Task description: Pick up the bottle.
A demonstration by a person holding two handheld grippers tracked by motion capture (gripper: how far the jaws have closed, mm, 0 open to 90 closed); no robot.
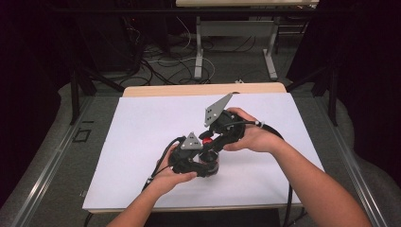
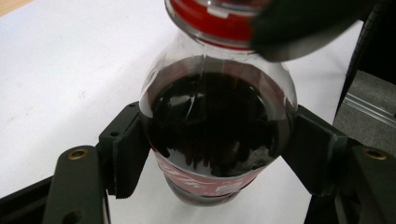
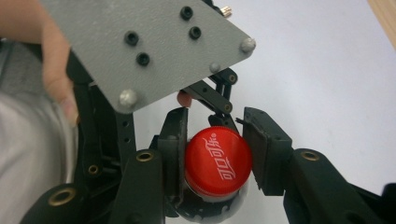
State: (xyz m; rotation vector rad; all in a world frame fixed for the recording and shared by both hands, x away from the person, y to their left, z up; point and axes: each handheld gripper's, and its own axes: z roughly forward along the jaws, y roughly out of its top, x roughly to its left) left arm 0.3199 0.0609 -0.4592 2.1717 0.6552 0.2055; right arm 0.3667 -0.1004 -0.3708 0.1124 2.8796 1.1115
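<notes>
Two forearms reaching in from the bottom edge of the high view, angled toward each other, hands close together over the middle of the worktop. Left hand (image 1: pixel 166 178) wrapped around the left claw (image 2: pixel 212 149), jaws pressed against both sides of a bottle (image 2: pixel 217 121). Right hand (image 1: pixel 255 137) gripping the right claw (image 3: pixel 215 161) from above, jaws clamped on the red cap (image 3: pixel 218 161), grey plate tilted upward.

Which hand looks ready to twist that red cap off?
The right. Its tongs sit on either side of the red cap, while the left tongs clamp the bottle body, steadying it.
</notes>
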